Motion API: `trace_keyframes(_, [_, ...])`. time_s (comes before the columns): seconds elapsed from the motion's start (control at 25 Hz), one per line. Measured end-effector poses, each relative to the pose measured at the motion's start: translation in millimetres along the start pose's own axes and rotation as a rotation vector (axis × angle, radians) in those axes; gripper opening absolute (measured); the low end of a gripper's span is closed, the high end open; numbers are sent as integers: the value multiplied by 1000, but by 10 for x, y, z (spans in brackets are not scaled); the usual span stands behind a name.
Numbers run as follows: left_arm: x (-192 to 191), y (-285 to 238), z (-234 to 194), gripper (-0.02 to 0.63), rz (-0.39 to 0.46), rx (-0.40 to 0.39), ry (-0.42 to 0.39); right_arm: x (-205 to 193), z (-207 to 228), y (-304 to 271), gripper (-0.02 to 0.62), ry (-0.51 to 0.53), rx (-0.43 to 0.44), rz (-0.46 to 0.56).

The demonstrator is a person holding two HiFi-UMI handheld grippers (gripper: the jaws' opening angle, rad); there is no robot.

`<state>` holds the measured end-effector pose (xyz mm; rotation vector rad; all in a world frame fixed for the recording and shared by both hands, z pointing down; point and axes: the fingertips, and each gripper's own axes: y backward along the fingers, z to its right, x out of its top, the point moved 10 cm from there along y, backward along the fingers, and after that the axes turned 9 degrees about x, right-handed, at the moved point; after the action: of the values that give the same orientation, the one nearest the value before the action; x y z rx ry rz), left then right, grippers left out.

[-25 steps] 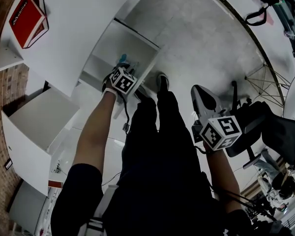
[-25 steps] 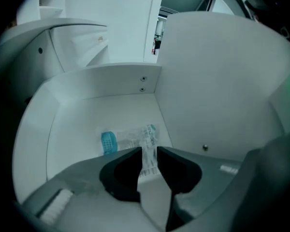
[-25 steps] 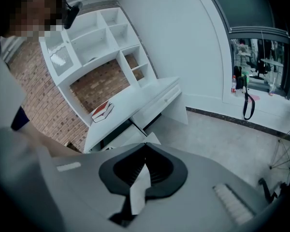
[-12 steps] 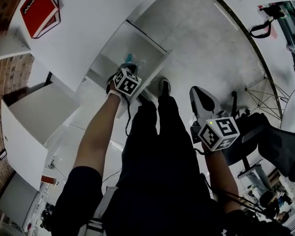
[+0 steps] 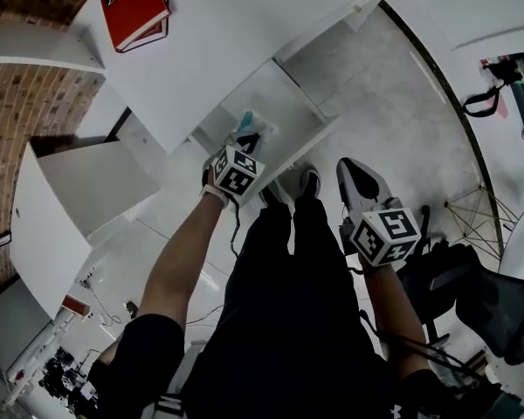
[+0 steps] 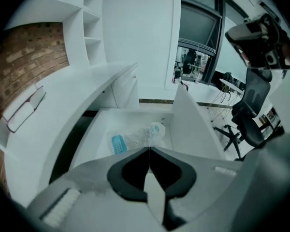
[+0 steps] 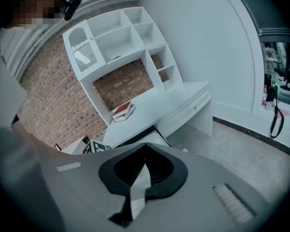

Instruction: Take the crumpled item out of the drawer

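**Bottle is coming up, but it's not out yet**

I'm driving this from far off. A sec ago my L gripper (image 5: 247, 142) was low in the open drawer (image 5: 301, 116). Now it has come up some, & the crumpled bottle (image 6: 135, 140) has come up w/ it, right at the tips.

The L fingers (image 6: 94, 190) are pressed together now. They look clamped on a thin edge of the clear plastic. The rest of the bottle, w/ its blue label, sticks out past the tips to the left. I can't see the pinched bit itself, so that is my best guess.

The bottle is above the drawer bottom but inside its walls. So I think the grab is done, but the job is not. Next I need to lift more & bring it near me, over the near wall. The grip is tiny & the plastic is slick, so it may slip & drop back in. Slow is best.

My R gripper (image 5: 358, 184) is off to the right, over the floor (image 5: 375, 85) by my shoe (image 5: 307, 182), well apart from the drawer. The R fingers (image 7: 77, 187) are together w/ nothing in them.

A red book (image 5: 135, 9) lies on the white worktop (image 5: 227, 46), far left. It's not in my way.
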<state>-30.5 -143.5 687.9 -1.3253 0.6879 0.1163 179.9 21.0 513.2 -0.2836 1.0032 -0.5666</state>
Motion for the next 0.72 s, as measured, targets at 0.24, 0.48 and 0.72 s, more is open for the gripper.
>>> trace_keyframes(0.24, [171,666,-20,5,126,34,75,151,-223,-109,3,59,72,-5])
trace_keyframes(0.48, [348,1287,-23,6,240,97,154,332,-428,-117,3,122,129,4])
trace_keyframes(0.72, [526,1859,-48,5,357,181,201,539,-571,-117,3,188,180,27])
